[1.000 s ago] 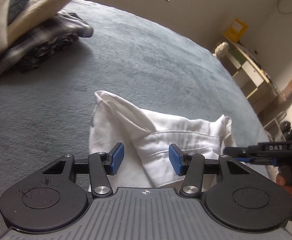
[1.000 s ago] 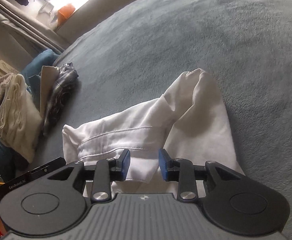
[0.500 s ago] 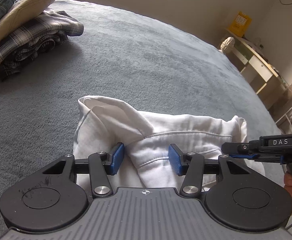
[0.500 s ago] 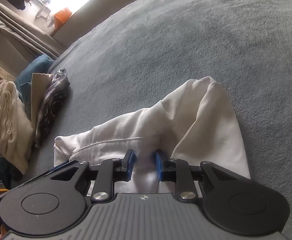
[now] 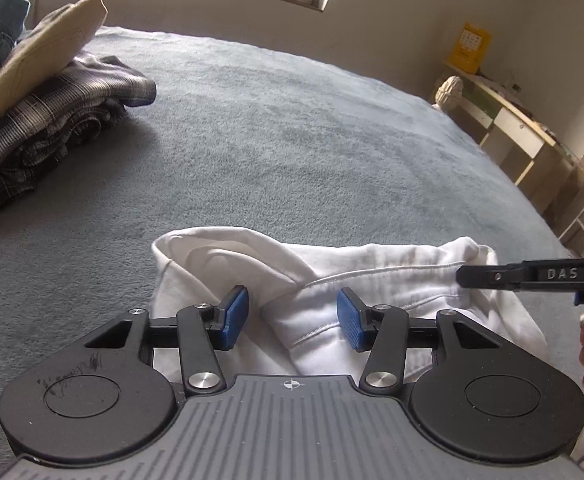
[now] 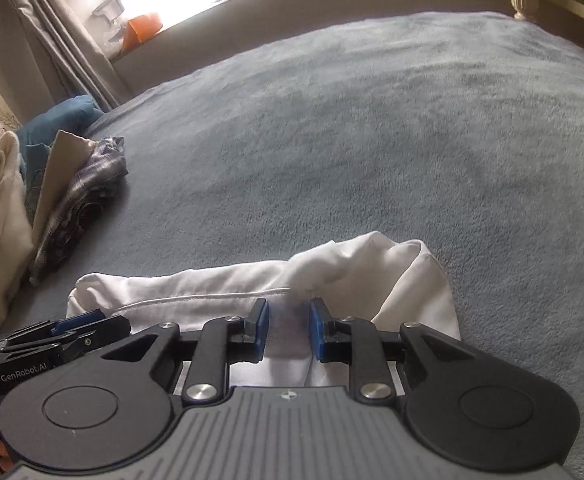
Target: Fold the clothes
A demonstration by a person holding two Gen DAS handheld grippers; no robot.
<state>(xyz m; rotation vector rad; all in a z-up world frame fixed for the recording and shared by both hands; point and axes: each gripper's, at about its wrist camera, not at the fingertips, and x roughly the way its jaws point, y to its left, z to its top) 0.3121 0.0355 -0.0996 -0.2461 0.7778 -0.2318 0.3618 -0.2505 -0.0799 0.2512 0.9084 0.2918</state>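
The crumpled white cotton garment (image 5: 371, 300) lies on the grey fleece bed cover (image 5: 292, 140), stitched seam running crosswise just ahead of both tools. Right gripper (image 6: 289, 330) pinches a fold; left gripper (image 5: 292, 318) straddles fabric, pads not pressing yet.

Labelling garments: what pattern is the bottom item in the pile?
Dark grey-and-white plaid shirt, under a beige piece; clearest in the left wrist view.
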